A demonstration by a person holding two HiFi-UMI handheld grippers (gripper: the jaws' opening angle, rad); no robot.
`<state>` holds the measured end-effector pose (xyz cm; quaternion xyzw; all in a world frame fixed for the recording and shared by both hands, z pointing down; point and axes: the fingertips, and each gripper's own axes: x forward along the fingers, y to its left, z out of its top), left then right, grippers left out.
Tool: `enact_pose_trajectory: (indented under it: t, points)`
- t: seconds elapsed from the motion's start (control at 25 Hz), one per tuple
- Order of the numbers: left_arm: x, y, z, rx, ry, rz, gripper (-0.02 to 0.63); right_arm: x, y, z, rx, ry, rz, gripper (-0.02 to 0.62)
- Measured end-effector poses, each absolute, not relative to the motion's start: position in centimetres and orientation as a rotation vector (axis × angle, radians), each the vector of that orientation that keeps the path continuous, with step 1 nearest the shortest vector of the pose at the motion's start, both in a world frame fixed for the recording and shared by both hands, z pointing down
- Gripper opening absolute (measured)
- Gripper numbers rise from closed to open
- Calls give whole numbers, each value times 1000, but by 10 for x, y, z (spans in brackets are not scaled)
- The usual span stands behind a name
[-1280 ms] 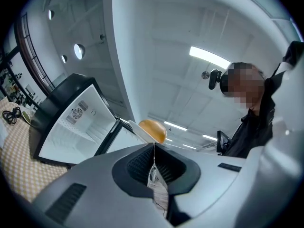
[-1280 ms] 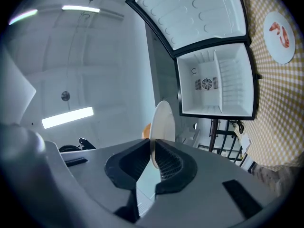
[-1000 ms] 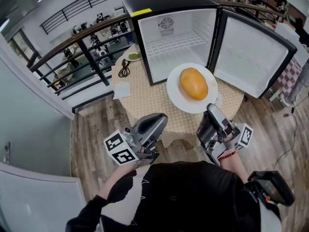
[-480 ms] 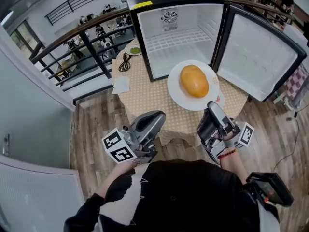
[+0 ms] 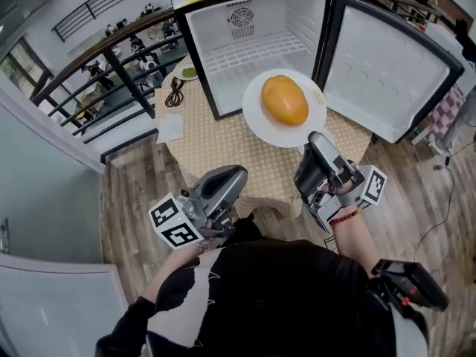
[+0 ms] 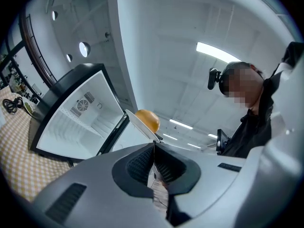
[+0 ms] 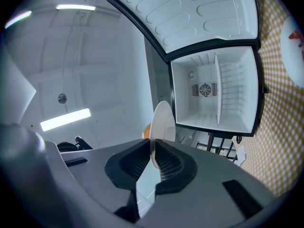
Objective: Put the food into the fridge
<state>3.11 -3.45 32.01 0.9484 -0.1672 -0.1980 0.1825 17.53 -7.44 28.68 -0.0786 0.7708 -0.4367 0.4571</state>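
Note:
A round orange-yellow piece of food (image 5: 284, 100) lies on a white plate (image 5: 256, 122). My right gripper (image 5: 311, 144) is shut on the plate's near rim and holds it in the air before the open mini fridge (image 5: 223, 69). In the right gripper view the plate (image 7: 162, 120) stands edge-on between the pads of that gripper (image 7: 153, 158), with the white fridge interior (image 7: 228, 91) beyond. My left gripper (image 5: 236, 175) is lower left of the plate, shut and holding nothing. From the left gripper (image 6: 154, 163) I see the food (image 6: 147, 119) and the fridge (image 6: 76, 115).
The fridge door (image 5: 387, 69) stands swung open to the right. The round table (image 5: 223, 151) has a checked cloth. On it are a black cable (image 5: 174, 94), a white paper (image 5: 170, 129) and a small dish (image 5: 186, 72). A dark railing (image 5: 111, 58) runs behind.
My right gripper has carried the plate with the food a little forward, closer to the fridge opening. The left gripper has stayed shut and nearly still.

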Motion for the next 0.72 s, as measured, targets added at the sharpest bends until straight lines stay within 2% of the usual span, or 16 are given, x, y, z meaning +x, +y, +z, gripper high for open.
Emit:
enact_pose_trajectory:
  t: [0.72]
  points:
    - [34, -129, 325, 2735, -478, -493, 17, 177, -168, 289, -245, 1887, -1087, 41]
